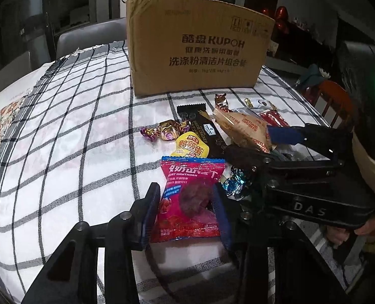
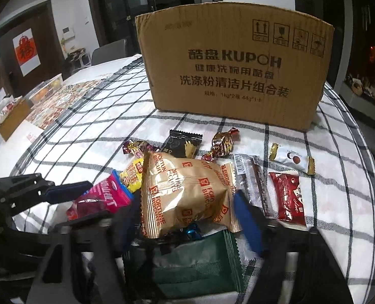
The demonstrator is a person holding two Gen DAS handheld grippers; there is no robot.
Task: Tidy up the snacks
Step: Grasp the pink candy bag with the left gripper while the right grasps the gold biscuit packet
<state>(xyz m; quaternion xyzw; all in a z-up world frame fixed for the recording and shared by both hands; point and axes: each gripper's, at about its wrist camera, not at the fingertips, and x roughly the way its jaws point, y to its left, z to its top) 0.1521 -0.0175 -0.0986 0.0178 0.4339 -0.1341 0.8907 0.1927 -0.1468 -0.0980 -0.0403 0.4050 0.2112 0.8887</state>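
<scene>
A pile of wrapped snacks lies on the checked tablecloth (image 1: 73, 139) in front of a brown cardboard box (image 1: 200, 48) (image 2: 233, 71). My left gripper (image 1: 186, 215) is shut on a pink hawthorn packet (image 1: 190, 197), with a blue pad against each long side. The same packet (image 2: 99, 197) shows at the left of the right wrist view, under a left finger (image 2: 68, 190). My right gripper (image 2: 187, 225) is shut on a puffy gold Fortune Biscuit packet (image 2: 187, 190), pinched at its near end. From the left wrist view this gold packet (image 1: 245, 129) sits between the right gripper's fingers (image 1: 283, 134).
Loose around the grippers: a black cracker packet (image 2: 185, 144), a yellow packet (image 1: 192, 145), foil candies (image 1: 169, 129), a silver strip (image 2: 250, 177), a red packet (image 2: 287, 197), a white packet (image 2: 292, 160), a green packet (image 2: 197, 261). A basket (image 2: 48, 88) sits far left; a chair (image 1: 86, 35) stands behind the table.
</scene>
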